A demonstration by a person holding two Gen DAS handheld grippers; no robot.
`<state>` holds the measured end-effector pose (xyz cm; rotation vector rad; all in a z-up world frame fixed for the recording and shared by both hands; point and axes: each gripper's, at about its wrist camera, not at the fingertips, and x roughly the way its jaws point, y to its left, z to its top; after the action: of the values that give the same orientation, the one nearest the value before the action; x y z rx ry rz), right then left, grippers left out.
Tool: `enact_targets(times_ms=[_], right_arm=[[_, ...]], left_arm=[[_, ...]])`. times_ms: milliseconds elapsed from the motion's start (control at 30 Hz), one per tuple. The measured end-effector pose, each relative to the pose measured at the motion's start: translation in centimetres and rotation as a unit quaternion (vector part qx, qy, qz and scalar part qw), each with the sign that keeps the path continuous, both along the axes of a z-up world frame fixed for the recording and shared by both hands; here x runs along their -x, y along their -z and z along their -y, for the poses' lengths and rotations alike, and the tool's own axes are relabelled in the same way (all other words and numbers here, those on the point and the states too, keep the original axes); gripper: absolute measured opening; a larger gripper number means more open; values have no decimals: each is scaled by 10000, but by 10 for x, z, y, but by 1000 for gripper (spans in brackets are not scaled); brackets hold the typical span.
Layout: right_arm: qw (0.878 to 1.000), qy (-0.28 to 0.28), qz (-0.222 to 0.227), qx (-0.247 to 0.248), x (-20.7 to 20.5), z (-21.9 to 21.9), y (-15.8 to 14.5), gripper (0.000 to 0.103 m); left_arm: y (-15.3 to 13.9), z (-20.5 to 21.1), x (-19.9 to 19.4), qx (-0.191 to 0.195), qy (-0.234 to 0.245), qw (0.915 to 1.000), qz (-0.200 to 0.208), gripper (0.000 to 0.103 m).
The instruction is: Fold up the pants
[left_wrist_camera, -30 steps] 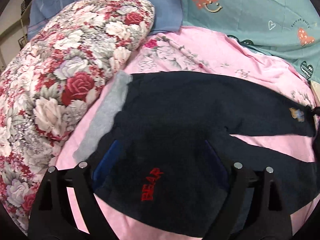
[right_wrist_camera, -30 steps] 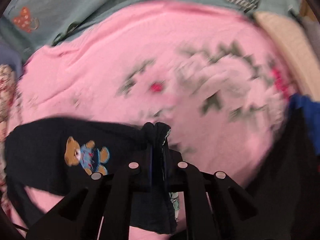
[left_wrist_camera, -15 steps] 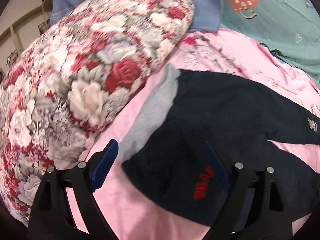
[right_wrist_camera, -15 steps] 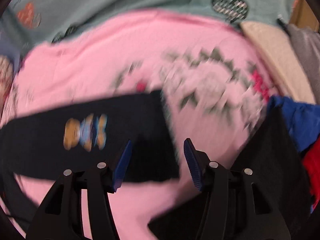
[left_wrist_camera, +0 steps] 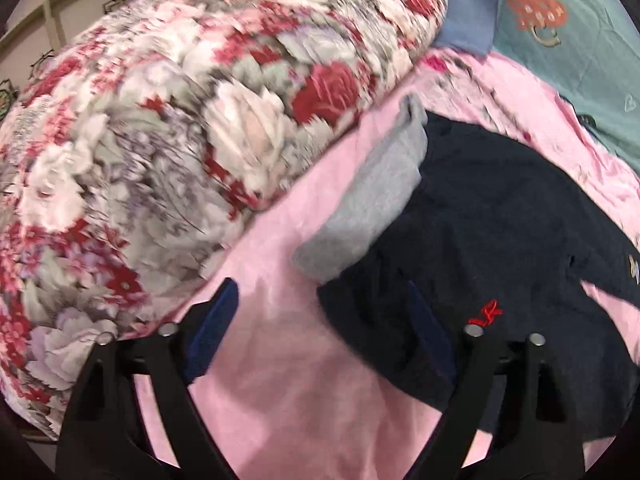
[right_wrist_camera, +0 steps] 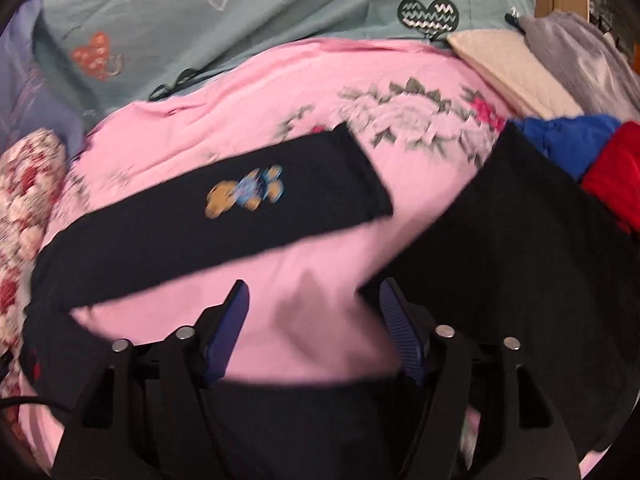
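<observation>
The right claw [right_wrist_camera: 312,328] is wide, and nothing sits between its blue pads. Its jaws have just been opening, so the pant leg it was pinching is now free. Only pink sheet [right_wrist_camera: 248,92] shows in the gap. Just above the claw, in the middle of the frame, one leg of the dark pants [right_wrist_camera: 180,228] lies flat and straight across the bed, with a little bear patch [right_wrist_camera: 246,192] on it. I think it was laid out like that so it is smooth for folding. At the right of the frame a second dark cloth [right_wrist_camera: 520,248] slopes down past the claw; it may be the other leg, but I cannot tell.

The left claw [left_wrist_camera: 324,320] is also wide and holds nothing. Its jaws have just been closing a little. Its left pad is over bare pink sheet and its right pad is over the waist end of the pants. A grey lining [left_wrist_camera: 372,208] peeks out there. A big flowery quilt [left_wrist_camera: 180,128] fills the upper left. I guess it is going for the waist edge next.
</observation>
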<state>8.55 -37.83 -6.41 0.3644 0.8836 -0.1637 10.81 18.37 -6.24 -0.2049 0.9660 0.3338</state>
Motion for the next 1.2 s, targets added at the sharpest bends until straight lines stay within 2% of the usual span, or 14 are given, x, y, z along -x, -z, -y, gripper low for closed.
enact_targets(times_ms=[100,300,467,533,600,633,700,733,833,900,933,967,1100,1200], right_arm=[[9997,189,-92,-77,23,6,14,74],[9998,29,-109,-152,28,0,25,74],[9984,-377,67,-412,20,-25,19,74],[9962,-571,104,-648,17,-36,19,74],[9955,-717,80,-611,16,-45,19,74],[9956,-772,54,-534,16,-48,19,74],[9956,-832,-27,-427,17,-51,20,74],[9956,-827,-92,-432,18,-50,23,76],[9942,-668,-655,-531,13,-46,45,88],[9944,-800,-618,-299,14,-53,46,91],[9936,-882,-694,-161,14,-56,45,91],[9927,-970,-716,-97,17,-57,42,91],[9963,-648,-551,154,40,-32,24,91],[9976,-128,-599,331,60,-3,20,91]], left_arm=[[10,2,-4,148,91,9997,-185,78],[24,5,-17,628,173,9970,-409,81],[26,-1,-28,939,28,9945,-463,29],[24,-12,-26,1160,-174,9923,-405,15],[11,-22,-13,1148,-545,9912,-365,12],[3,-22,-8,1078,-581,9921,-270,12],[-12,-15,1,634,-595,9961,-145,27],[-11,-11,-1,388,-603,9972,-216,37],[14,-10,-19,121,-559,9956,-746,43],[23,-11,-22,26,-657,9942,-851,57],[21,-11,-20,-165,-760,9936,-825,73],[15,-10,-16,-369,-852,9929,-747,82],[-6,-13,-4,-228,-838,9951,-471,85],[-21,-6,6,-436,-839,9953,-216,85]])
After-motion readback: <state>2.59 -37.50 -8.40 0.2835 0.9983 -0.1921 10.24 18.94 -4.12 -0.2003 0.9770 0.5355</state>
